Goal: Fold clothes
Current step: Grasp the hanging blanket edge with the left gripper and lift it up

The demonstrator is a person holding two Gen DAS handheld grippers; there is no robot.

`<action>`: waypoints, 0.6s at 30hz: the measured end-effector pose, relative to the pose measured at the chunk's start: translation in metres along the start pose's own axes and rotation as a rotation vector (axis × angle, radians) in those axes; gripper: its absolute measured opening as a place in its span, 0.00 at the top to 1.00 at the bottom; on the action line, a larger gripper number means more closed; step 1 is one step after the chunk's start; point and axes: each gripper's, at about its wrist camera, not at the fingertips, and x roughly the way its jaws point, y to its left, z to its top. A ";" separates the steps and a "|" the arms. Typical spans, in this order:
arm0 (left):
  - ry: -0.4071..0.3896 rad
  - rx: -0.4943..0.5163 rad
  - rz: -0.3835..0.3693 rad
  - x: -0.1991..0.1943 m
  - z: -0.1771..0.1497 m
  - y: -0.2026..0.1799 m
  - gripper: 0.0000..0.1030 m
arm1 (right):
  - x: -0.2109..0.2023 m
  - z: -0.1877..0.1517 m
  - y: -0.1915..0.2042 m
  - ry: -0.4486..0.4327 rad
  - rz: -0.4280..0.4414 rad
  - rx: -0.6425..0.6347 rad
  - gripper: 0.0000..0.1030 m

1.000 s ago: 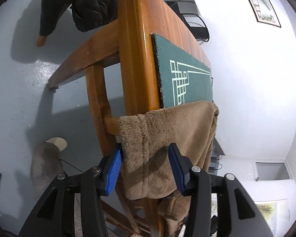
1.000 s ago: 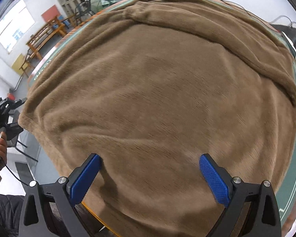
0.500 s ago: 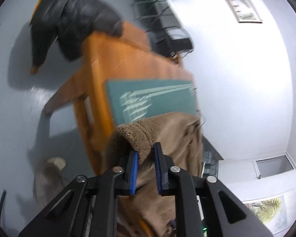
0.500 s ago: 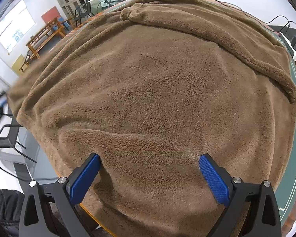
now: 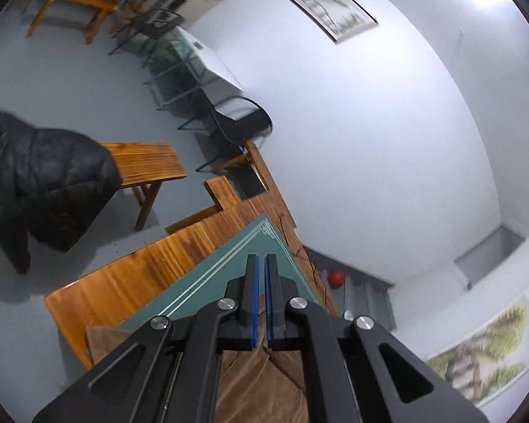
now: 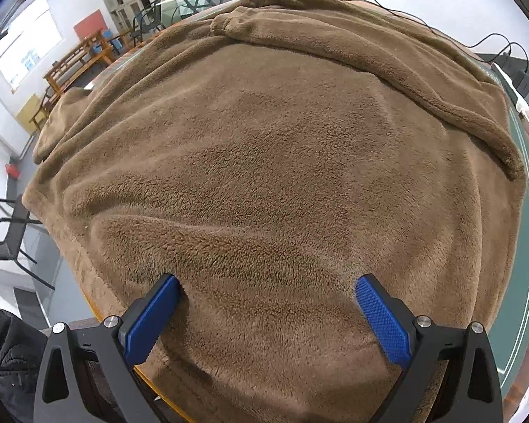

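A brown fleece garment [image 6: 282,148] lies spread over most of the table in the right wrist view, with a sleeve folded across its far side. My right gripper [image 6: 267,282] stands open, its blue fingers [image 6: 155,310] resting on the near part of the fleece. In the left wrist view my left gripper [image 5: 261,261] is shut, raised over the green mat [image 5: 229,268] and pointing at the wall. Brown fleece garment [image 5: 261,380] hangs from between its fingers, under the gripper body.
The wooden table [image 5: 130,282] carries the green mat. A black jacket [image 5: 42,183] lies on a bench [image 5: 144,162] beyond the table's corner. Black chairs [image 5: 239,123] and a red ball [image 5: 335,277] stand by the wall. Cables and a power strip [image 6: 518,98] sit at the far right.
My left gripper closed on the garment's hanging edge and swung up from beside the table to above it, taking the fleece along. The right gripper stayed open on the cloth.
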 end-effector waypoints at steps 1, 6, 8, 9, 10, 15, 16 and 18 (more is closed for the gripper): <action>0.025 0.014 0.011 0.007 -0.001 -0.001 0.96 | 0.000 0.001 -0.002 -0.004 0.003 0.009 0.01; 0.130 -0.027 0.117 0.038 -0.032 0.040 0.47 | 0.003 0.004 -0.006 -0.014 0.004 0.022 0.01; 0.167 -0.053 0.161 0.050 -0.047 0.063 0.41 | 0.005 0.005 -0.006 -0.008 -0.004 0.006 0.01; 0.186 -0.066 0.183 0.056 -0.055 0.074 0.40 | 0.006 0.007 -0.006 -0.001 -0.008 -0.006 0.01; 0.204 -0.079 0.205 0.062 -0.062 0.086 0.38 | 0.008 0.008 -0.006 0.006 -0.012 -0.018 0.01; 0.272 -0.151 0.280 0.084 -0.090 0.146 0.31 | 0.014 0.018 -0.009 0.038 -0.015 -0.057 0.01; 0.284 -0.165 0.291 0.087 -0.095 0.157 0.30 | 0.014 0.019 -0.011 0.042 -0.010 -0.054 0.01; 0.296 -0.180 0.282 0.087 -0.105 0.167 0.30 | 0.015 0.022 -0.014 0.046 -0.001 -0.048 0.01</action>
